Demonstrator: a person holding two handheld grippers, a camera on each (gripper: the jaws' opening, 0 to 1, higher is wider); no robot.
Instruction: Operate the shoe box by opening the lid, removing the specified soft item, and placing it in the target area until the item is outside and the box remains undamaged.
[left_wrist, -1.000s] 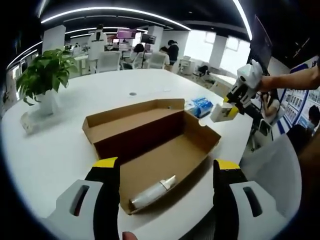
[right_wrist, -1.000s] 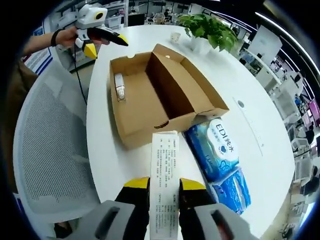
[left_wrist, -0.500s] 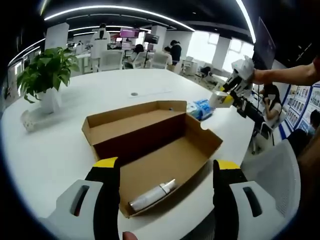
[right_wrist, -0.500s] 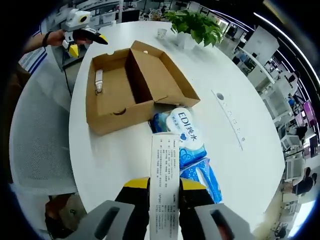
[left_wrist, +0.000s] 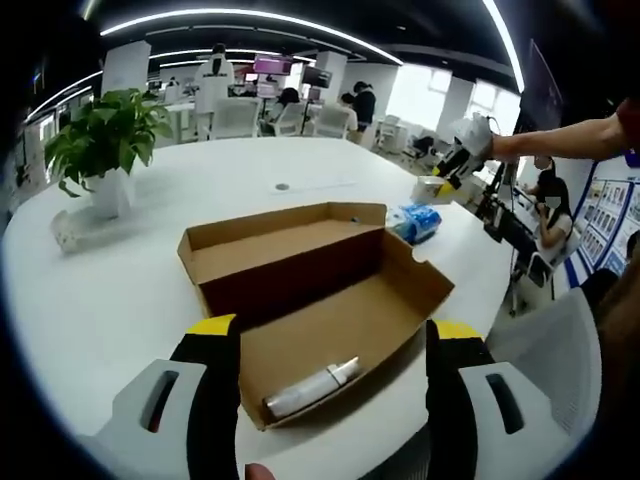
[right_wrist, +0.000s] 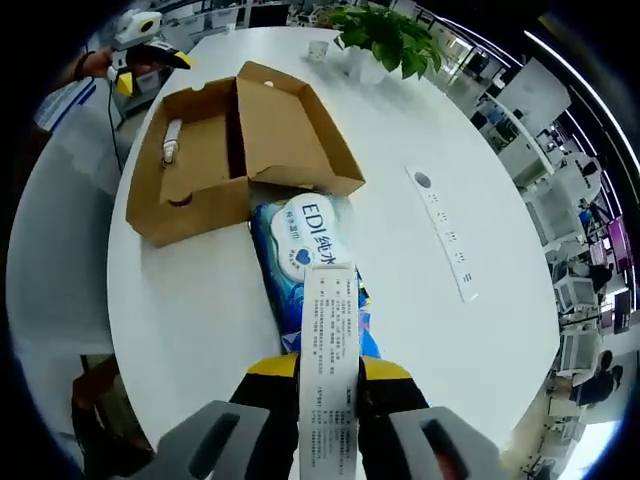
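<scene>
Your right tool (right_wrist: 328, 375) is clamped on a white printed carton (right_wrist: 328, 340), above the blue tissue packs (right_wrist: 312, 250) beside the open shoe box (right_wrist: 225, 140). Your left tool (left_wrist: 330, 335) gapes wide and empty, a white tube (left_wrist: 310, 385) in the box between its jaws.

The white carton (right_wrist: 329, 370) hides part of the blue tissue packs (right_wrist: 305, 250) beneath it.

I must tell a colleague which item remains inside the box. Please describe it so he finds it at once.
On the white table lies an open cardboard shoe box. In its end nearest the left gripper lies a small white tube, the one item inside.
</scene>
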